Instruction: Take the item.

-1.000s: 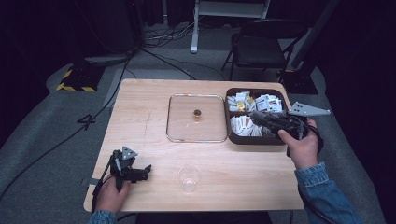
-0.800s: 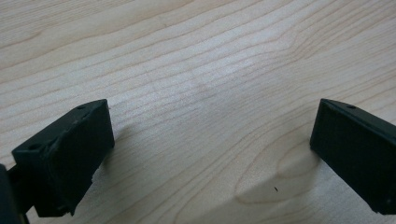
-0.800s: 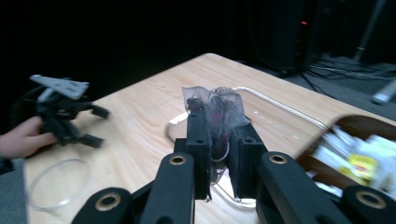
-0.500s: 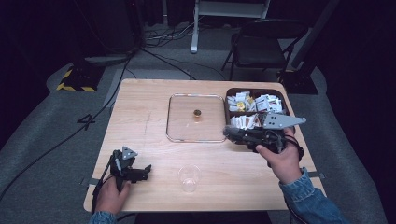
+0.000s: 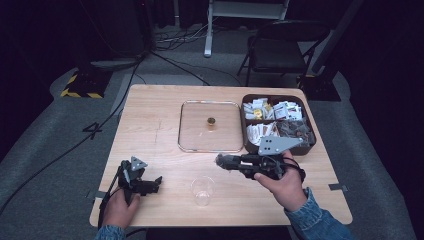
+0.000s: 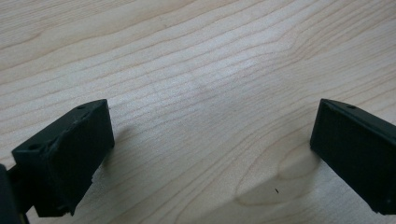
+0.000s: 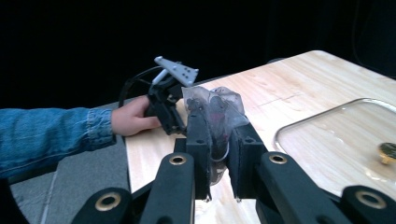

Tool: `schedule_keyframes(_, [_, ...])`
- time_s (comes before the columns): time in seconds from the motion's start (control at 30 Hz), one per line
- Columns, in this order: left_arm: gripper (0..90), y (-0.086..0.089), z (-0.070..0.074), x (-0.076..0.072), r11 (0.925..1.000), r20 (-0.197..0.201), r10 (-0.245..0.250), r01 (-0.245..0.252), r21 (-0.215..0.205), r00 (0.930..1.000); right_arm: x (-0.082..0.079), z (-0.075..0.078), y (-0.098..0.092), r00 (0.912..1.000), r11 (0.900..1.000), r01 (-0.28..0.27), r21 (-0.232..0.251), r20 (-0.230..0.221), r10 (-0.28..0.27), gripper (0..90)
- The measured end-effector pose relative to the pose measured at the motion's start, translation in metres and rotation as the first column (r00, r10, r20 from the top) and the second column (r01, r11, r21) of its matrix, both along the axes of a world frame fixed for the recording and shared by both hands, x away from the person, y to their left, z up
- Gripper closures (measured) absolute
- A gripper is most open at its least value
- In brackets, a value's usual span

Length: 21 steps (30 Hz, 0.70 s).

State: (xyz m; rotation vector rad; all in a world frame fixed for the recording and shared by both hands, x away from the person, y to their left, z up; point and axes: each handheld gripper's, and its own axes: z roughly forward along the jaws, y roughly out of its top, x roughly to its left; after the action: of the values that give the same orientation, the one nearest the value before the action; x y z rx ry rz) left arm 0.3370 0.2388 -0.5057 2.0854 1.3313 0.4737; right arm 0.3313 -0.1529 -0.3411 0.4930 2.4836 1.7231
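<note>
My right gripper [image 5: 220,161] hangs over the table's front middle, pointing left, just right of and above a clear plastic cup [image 5: 202,190]. Its jaws are shut on a small clear packet [image 7: 217,109] with dark contents, which sticks out past the fingertips [image 7: 198,126]. My left gripper [image 5: 156,182] rests at the front left of the wooden table [image 5: 150,125]. In the left gripper view its two black pads [image 6: 70,149] stand wide apart over bare wood, with nothing between them. The left gripper [image 7: 166,100] also shows beyond the packet in the right gripper view.
A dark box [image 5: 245,145] holding several small packets sits at the right rear. Left of it lies a square glass lid [image 5: 195,135] with a gold knob [image 5: 211,121]. A folding chair [image 5: 280,50] and cables are on the floor behind the table.
My right gripper has come away from the box, moving left and toward the front edge with the packet in it. The left gripper has stayed put.
</note>
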Motion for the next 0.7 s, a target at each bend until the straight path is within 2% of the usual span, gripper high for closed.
schedule_keyframes(0.1, [0.0,0.0,0.0,0.0,1.0,0.0,0.0,0.0,0.0,1.0,-0.005,-0.005,0.01,0.9996,1.0,-0.027,-0.011,-0.003,0.027,80.9])
schedule_keyframes(0.27, [0.0,0.0,0.0,0.0,1.0,0.0,0.0,0.0,0.0,1.0,-0.007,-0.012,0.019,0.9992,0.999,-0.039,-0.031,-0.011,0.039,80.9])
schedule_keyframes(0.37, [0.0,0.0,0.0,0.0,1.0,0.0,0.0,0.0,0.0,1.0,-0.011,-0.022,0.029,0.9981,0.997,-0.059,-0.046,-0.017,0.058,80.9])
schedule_keyframes(0.7, [0.0,0.0,0.0,0.0,1.0,0.001,0.001,-0.001,0.0,1.0,-0.015,-0.049,0.045,0.9933,0.99,-0.098,-0.097,-0.071,0.091,80.8])
